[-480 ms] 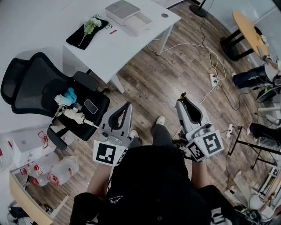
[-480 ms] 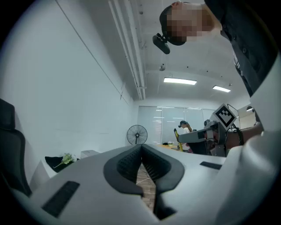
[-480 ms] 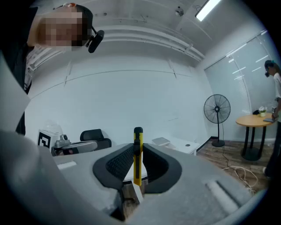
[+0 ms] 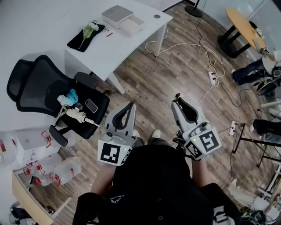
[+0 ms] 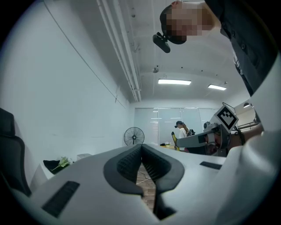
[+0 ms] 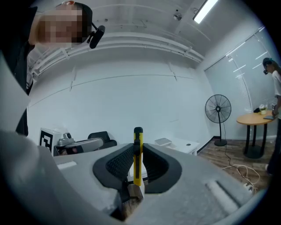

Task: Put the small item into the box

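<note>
My right gripper point(image 4: 177, 98) is shut on a slim yellow and black utility knife point(image 6: 138, 137), which stands upright between the pads and pokes out past the tips point(image 4: 177, 95). With nothing between its jaws, my left gripper point(image 4: 130, 106) is shut, and its pads meet at the tip point(image 5: 141, 147). Both are held at waist height over the wooden floor. A pale box point(image 4: 117, 13) with its open tray point(image 4: 133, 24) beside it sits on the white table point(image 4: 131, 41), far ahead. The box also shows small in the right gripper view point(image 6: 163, 141).
A black office chair point(image 4: 39, 83) holding a phone and soft items stands to the left. A black cloth with flowers point(image 4: 85, 35) lies on the table. Cables and a power strip point(image 4: 213, 78) cross the floor. A round wooden table point(image 4: 246, 26) and seated people are at the right.
The table and chair have shifted slightly in the head view as the person moved. Both grippers keep the same pose, and the knife stays in the right one.
</note>
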Demonstrator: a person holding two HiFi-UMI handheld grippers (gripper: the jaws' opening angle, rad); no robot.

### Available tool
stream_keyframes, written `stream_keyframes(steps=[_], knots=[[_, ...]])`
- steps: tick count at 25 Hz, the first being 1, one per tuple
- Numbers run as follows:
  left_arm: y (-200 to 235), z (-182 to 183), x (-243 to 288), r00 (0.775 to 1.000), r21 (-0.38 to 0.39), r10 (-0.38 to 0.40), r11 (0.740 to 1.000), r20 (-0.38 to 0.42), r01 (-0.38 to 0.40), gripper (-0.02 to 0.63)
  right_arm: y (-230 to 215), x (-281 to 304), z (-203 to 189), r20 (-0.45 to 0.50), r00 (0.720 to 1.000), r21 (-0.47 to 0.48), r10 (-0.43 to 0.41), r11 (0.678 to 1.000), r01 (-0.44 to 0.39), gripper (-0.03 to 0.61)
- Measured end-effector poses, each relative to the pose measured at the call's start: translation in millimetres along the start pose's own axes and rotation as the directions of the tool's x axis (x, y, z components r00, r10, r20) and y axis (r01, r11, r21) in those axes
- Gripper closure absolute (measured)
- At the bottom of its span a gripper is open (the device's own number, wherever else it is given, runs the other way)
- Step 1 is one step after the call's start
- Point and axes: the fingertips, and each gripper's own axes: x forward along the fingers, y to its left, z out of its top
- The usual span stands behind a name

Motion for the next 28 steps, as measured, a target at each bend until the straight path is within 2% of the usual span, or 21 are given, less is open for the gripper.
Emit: stream_keyframes(steps=[7,10,16,18,23,28], knots=[[-46.6,0.2,5.7,1.000,-0.035,-0.015,0.999,-0.001,0.015,0.609,-10.8,-31.4,-1.5,0.020,1.000,0.008,0.023,1.000,-0.023,0.509],[-55.9,-3.1,9.2,1.000,0.017,-0.017,1.000,-0.005,0.017,0.609,-15.0,-40.6,-0.1,0.034,0.999,-0.007,0.021,1.000,-0.021,0.509],[-88.5,-5.6,23.6,1.000,0.038,-0.008,0.999,0.018,0.007,0.609,-40.6,-71.2,1.8,0.060,0.998,-0.037,0.029,0.999,-0.027,0.509],[-92.8,-6.3,26.6,1.000,0.023,0.002,1.000,0.025,-0.002,0.609,-47.1,-75.3,0.3,0.056,0.998,-0.039,0.025,0.999,-0.023,0.509],[-95.6,-13.7,36.5,1.000,0.045,0.003,0.999,-0.004,-0.002,0.609,-63.3,-82.0,-2.8,0.047,0.999,-0.017,0.009,1.000,-0.009,0.509],[-85.3,-15.1,61.1,1.000,-0.024,-0.015,1.000,0.016,0.015,0.609,-87.3,-64.4,-2.8,0.052,0.998,-0.005,-0.037,0.999,0.038,0.509]])
